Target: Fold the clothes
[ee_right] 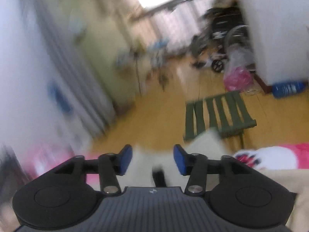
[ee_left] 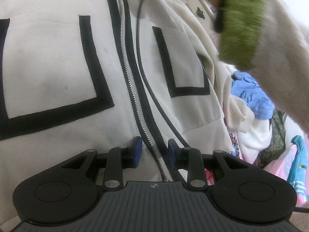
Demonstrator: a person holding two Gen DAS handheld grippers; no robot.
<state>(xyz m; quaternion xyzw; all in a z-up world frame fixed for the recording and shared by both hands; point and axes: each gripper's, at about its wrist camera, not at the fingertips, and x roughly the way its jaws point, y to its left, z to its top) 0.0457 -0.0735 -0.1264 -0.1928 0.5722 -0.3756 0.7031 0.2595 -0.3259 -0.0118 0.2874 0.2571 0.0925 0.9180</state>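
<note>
The left gripper (ee_left: 155,150) has its blue pads parted, straddling the metal zipper (ee_left: 125,65) of a cream fleece jacket (ee_left: 48,58) with black-trimmed square pockets. Right of it lies a heap of clothes (ee_left: 255,104). Only the right view shows the blurred room: the right gripper (ee_right: 152,159), also parted, hovers over cream cloth; beyond, a green slatted stool (ee_right: 218,114) on yellow floor.

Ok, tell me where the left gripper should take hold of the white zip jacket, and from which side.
Grip the black-trimmed front edge beside the zipper of the white jacket. The left gripper already straddles that line with its jaws open, so push straight forward along its fingers. The front lies fairly flat, and this raised doubled edge is probably the firmest hold. Avoid pinching the black cable lying alongside.
</note>
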